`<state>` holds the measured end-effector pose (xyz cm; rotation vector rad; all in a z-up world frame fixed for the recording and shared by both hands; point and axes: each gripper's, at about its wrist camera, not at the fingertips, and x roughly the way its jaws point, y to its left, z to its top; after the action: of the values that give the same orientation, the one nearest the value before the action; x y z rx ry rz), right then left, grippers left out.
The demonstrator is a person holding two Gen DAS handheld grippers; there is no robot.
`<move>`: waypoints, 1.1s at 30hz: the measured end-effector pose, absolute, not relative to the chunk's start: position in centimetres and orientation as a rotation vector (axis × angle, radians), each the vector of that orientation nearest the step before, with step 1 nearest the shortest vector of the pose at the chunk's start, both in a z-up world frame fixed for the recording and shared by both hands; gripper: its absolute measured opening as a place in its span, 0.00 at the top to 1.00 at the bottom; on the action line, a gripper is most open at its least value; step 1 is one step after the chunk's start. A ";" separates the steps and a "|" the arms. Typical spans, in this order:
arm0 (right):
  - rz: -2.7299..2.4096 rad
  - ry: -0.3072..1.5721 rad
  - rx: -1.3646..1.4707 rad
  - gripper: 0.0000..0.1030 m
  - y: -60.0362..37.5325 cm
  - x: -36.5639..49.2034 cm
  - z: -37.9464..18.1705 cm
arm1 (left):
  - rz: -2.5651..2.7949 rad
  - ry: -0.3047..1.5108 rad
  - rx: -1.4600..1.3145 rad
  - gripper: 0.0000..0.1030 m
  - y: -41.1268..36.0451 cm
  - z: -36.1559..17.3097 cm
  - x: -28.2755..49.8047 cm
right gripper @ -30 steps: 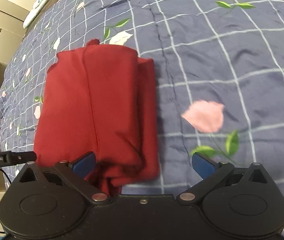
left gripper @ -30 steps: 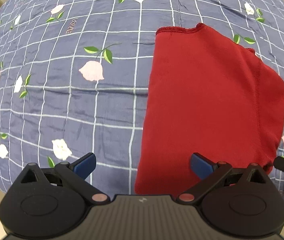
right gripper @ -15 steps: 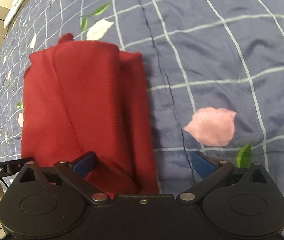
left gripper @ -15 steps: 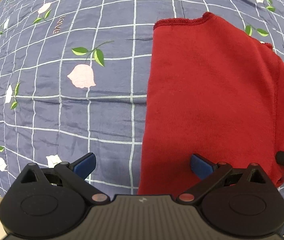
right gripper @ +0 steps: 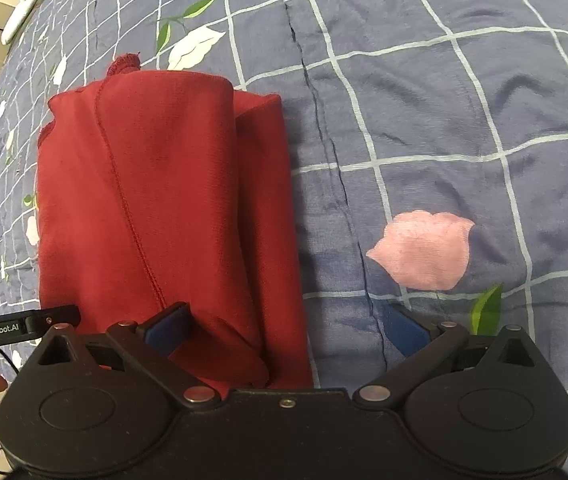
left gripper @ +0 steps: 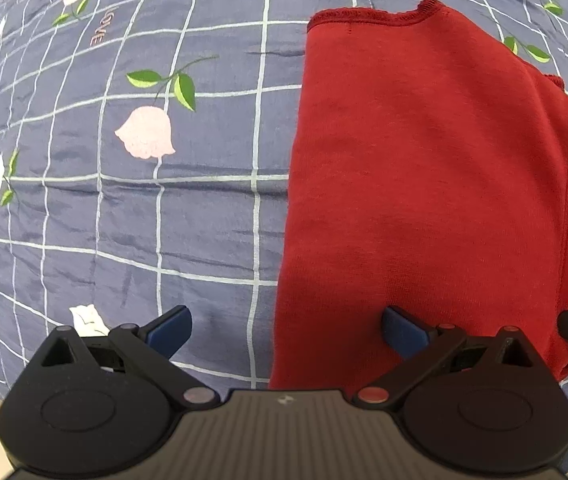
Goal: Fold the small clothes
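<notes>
While the left gripper [left gripper: 286,326] hangs with its blue fingers [left gripper: 170,328] spread wide, the folded red garment [left gripper: 424,184] lies on the blue checked bedspread [left gripper: 124,200], its near edge under the right-hand finger. From the right wrist, the right gripper [right gripper: 286,326] is likewise spread, its left finger [right gripper: 168,326] over the red garment [right gripper: 156,208], the other over bare bedspread [right gripper: 444,140].

Black left tongs [left gripper: 286,330], right tongs [right gripper: 286,330]: blue fingertip pads [left gripper: 170,330], round pivot screws, "GenRobot.AI" label
</notes>
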<state>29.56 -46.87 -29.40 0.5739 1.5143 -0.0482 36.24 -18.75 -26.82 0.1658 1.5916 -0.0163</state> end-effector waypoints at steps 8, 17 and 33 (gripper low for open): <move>-0.063 1.472 0.580 0.41 -45.4 29.8 -28.3 | -0.028 1.612 0.164 0.00 -18.5 -26.5 36.4; -0.088 1.429 0.606 0.75 -44.0 30.3 -26.5 | -0.171 1.627 0.081 0.54 -18.8 -24.9 36.4; 0.065 1.181 0.486 0.83 -36.1 30.8 -17.0 | -0.315 1.398 0.106 0.80 -15.0 -15.6 35.9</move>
<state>30.79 -36.05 -16.95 0.4862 1.1811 0.0653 35.85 -15.02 -15.58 0.1056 1.3983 -0.3145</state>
